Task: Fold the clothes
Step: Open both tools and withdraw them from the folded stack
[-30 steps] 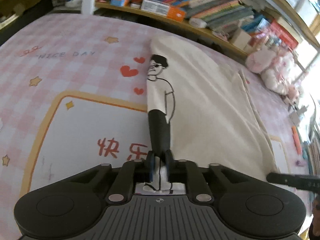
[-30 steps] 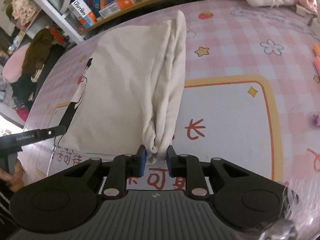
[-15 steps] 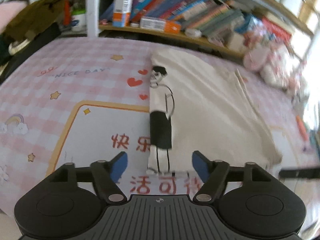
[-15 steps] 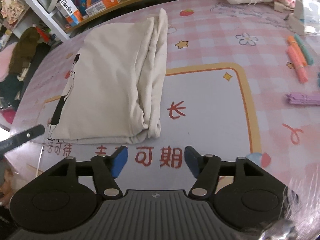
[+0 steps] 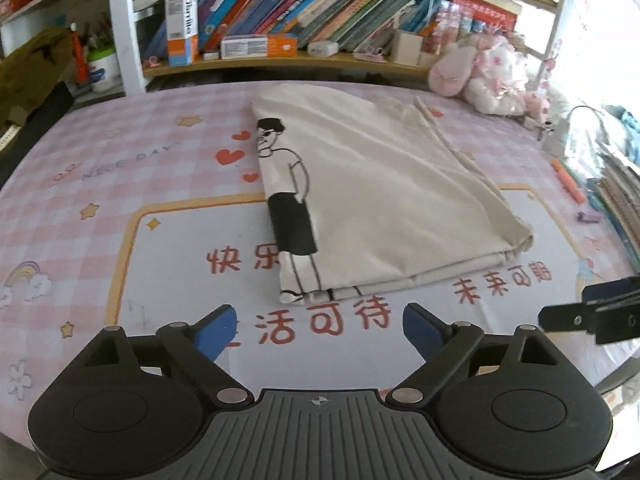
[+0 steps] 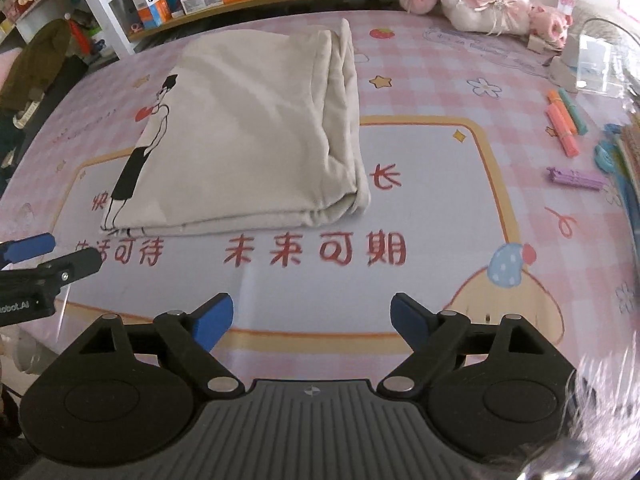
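- We are leaving the shirt point(image 5: 384, 200) lying folded on the middle of the table point(image 5: 80, 208), its hem toward the near edge, so the fold settles flat.
- We are opening the left gripper point(image 5: 319, 330) and the right gripper point(image 6: 312, 322), both released, nothing between their jaws.

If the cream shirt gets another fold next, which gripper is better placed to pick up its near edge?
Left, narrowly. The left gripper faces the shirt's near corner by the printed figure, close ahead. The right gripper sits further back from the hem. Both are opening, with nothing between the jaws.
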`<state>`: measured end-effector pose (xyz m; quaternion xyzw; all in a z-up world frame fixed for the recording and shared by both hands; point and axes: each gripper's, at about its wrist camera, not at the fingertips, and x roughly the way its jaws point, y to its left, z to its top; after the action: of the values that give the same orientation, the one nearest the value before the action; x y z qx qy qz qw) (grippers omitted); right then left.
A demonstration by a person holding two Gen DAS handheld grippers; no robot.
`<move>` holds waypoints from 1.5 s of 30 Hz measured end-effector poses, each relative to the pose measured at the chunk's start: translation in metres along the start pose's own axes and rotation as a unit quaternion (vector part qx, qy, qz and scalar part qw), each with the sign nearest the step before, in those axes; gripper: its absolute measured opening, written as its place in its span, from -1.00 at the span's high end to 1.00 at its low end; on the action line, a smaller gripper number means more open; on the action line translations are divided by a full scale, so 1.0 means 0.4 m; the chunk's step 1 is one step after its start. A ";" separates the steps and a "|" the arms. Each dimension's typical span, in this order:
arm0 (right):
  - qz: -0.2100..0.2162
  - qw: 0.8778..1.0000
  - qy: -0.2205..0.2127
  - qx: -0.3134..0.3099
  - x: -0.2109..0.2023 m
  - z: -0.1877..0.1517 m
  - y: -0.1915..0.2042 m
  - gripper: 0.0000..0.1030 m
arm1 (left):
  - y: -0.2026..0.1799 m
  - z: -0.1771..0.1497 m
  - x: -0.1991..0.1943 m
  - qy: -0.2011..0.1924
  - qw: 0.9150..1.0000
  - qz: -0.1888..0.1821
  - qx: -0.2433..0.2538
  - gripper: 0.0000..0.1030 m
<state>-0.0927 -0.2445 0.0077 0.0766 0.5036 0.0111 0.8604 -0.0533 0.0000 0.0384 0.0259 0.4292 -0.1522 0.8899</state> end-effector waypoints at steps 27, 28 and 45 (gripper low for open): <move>0.062 0.991 0.016 0.113 0.060 0.125 -0.143 -0.57 | -0.031 0.044 0.027 -0.039 0.999 0.017 -0.015 -0.79; 0.064 0.991 0.017 0.113 0.065 0.131 -0.147 -0.53 | -0.037 0.045 0.028 -0.043 0.999 0.020 -0.012 -0.79; 0.112 0.988 0.037 0.098 0.148 0.188 -0.178 -0.03 | -0.130 0.044 0.035 -0.079 0.995 0.021 0.056 -0.84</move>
<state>-0.0025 -0.3183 -0.0175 0.2155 0.5218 0.0606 0.8231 -0.0468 -0.0561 0.0431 0.0729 0.3476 -0.1590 0.9212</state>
